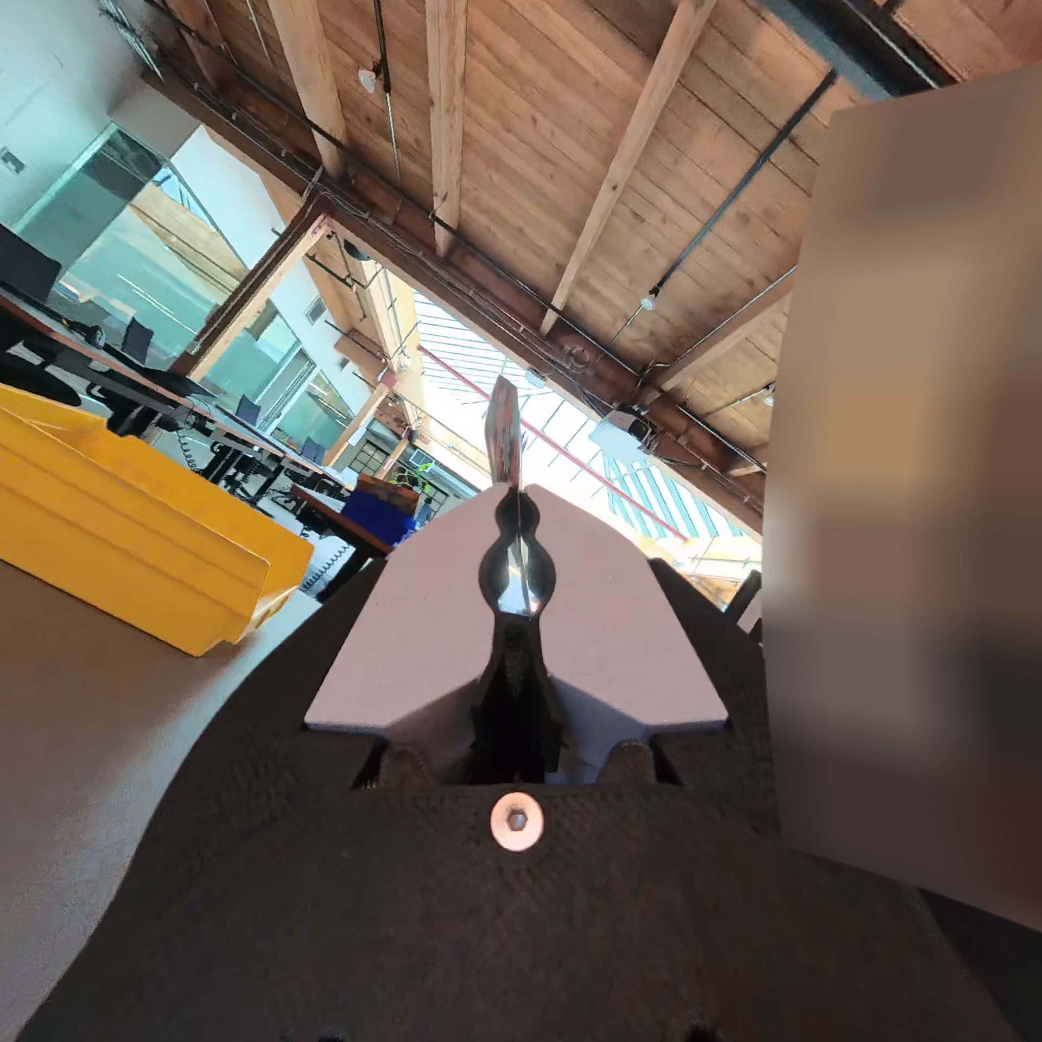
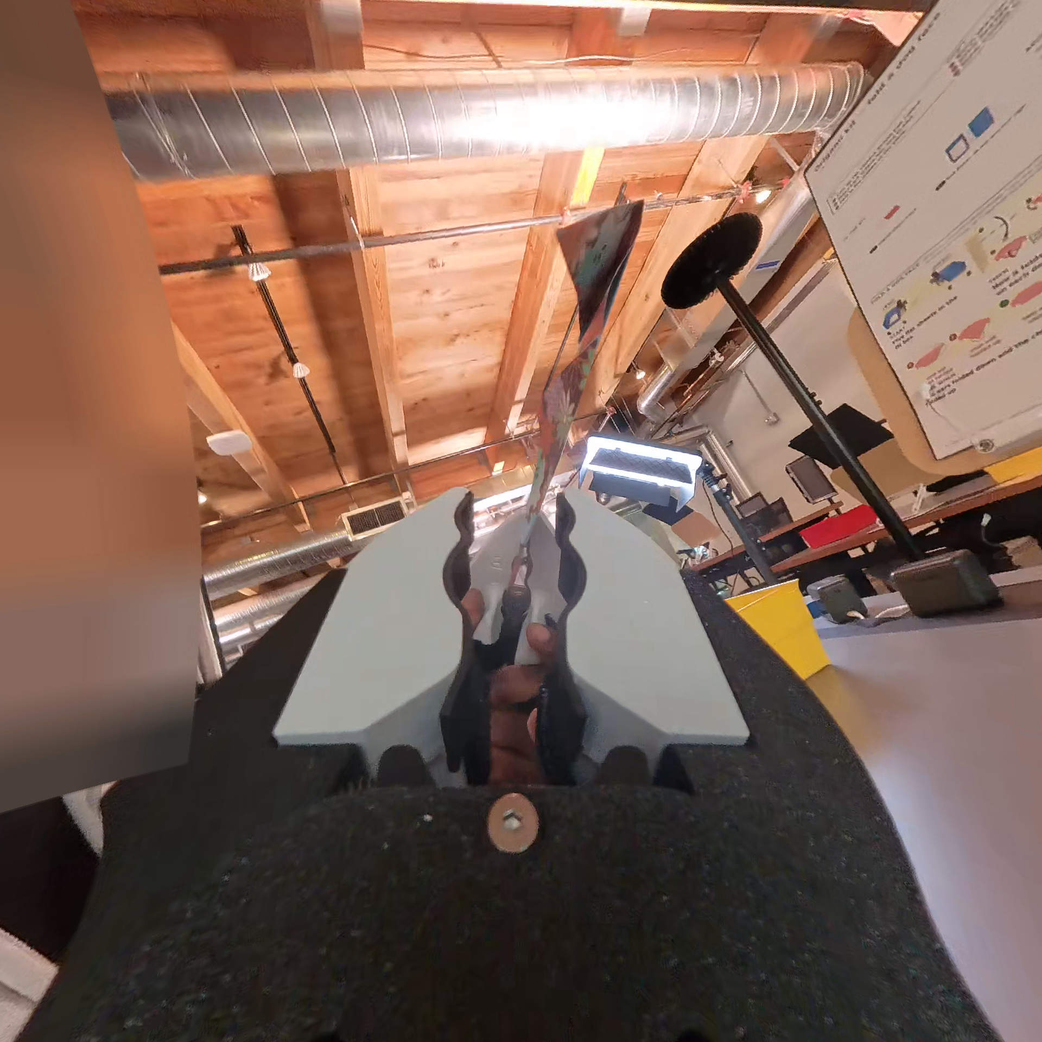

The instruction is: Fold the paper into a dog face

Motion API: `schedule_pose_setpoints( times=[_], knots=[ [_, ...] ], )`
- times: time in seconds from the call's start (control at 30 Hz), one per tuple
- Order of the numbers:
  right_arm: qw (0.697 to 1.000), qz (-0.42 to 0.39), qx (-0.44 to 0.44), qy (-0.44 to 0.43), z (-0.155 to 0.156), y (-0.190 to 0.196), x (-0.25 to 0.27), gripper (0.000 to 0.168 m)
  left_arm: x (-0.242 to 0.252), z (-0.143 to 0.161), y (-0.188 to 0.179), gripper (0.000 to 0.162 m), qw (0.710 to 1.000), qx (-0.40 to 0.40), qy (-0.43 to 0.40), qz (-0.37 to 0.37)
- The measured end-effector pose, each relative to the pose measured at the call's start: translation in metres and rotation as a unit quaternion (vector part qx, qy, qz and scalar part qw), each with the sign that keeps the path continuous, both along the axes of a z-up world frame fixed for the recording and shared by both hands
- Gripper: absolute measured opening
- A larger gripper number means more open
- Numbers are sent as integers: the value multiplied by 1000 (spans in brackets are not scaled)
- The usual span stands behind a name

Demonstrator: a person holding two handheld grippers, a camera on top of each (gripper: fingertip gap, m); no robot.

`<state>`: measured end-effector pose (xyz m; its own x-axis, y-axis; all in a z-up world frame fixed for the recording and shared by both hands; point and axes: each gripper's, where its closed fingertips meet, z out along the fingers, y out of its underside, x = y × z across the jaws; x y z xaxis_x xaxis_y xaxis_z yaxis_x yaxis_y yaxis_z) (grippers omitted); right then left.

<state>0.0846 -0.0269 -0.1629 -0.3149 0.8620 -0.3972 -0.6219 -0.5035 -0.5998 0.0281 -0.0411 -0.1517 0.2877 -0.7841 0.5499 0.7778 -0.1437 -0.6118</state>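
Both wrist views tilt up toward a wooden ceiling. My left gripper (image 1: pixel 516 496) is shut on a sheet of patterned paper (image 1: pixel 506 434), seen edge-on and sticking up past the fingertips. In the right wrist view the paper (image 2: pixel 597 282) rises as a folded, colourful sheet with a pointed shape. My right gripper (image 2: pixel 513 499) is open and empty, its jaws a little apart on either side of the paper's lower end. Between them the left gripper (image 2: pixel 507 569) shows farther off, pinching the paper's bottom, with a hand (image 2: pixel 510 710) behind it.
A yellow bin (image 1: pixel 129 519) sits on the grey table (image 1: pixel 84 733) to the left; it also shows in the right wrist view (image 2: pixel 778 626). An instruction sheet on a board (image 2: pixel 947 225) stands at right, with a black stand (image 2: pixel 789 394) and its base (image 2: pixel 947 586). Across from one pair of fingers to the other is roughly 7 cm.
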Motion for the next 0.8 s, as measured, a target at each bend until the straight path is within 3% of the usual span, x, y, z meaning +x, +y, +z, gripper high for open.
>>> schedule_pose_setpoints(
  times=[0.2, 0.3, 0.37, 0.47, 0.57, 0.67, 0.73, 0.8],
  knots=[
    [999, 18, -20, -23, 1, 9, -15, 28, 5, -3, 0, 0, 1000, 5, -2, -25],
    [1000, -2, -9, -1, 6, 13, -10, 1, 18, -13, 5, 0, 999, -1, 49, -23],
    [1000, -24, 4, -2, 9, 19, -5, 0, 25, -17, 6, 4, 996, 11, 91, -17],
    [999, -49, 5, -8, 18, 44, 20, 0, 23, -24, 10, 57, 985, 20, 169, 20],
    [988, -118, 26, -93, 24, 101, 65, 0, 7, -42, 14, 77, 960, 13, 266, 83],
    [943, -168, 52, -283, 13, 180, 114, 0, -24, -61, 17, 77, 936, -13, 316, 152],
    [870, -191, 59, -450, -11, 241, 144, 0, -45, -65, 14, 77, 931, -23, 310, 190],
    [807, -137, 41, -572, -36, 284, 160, 0, -64, -63, 12, 77, 931, -28, 284, 226]
  ],
)
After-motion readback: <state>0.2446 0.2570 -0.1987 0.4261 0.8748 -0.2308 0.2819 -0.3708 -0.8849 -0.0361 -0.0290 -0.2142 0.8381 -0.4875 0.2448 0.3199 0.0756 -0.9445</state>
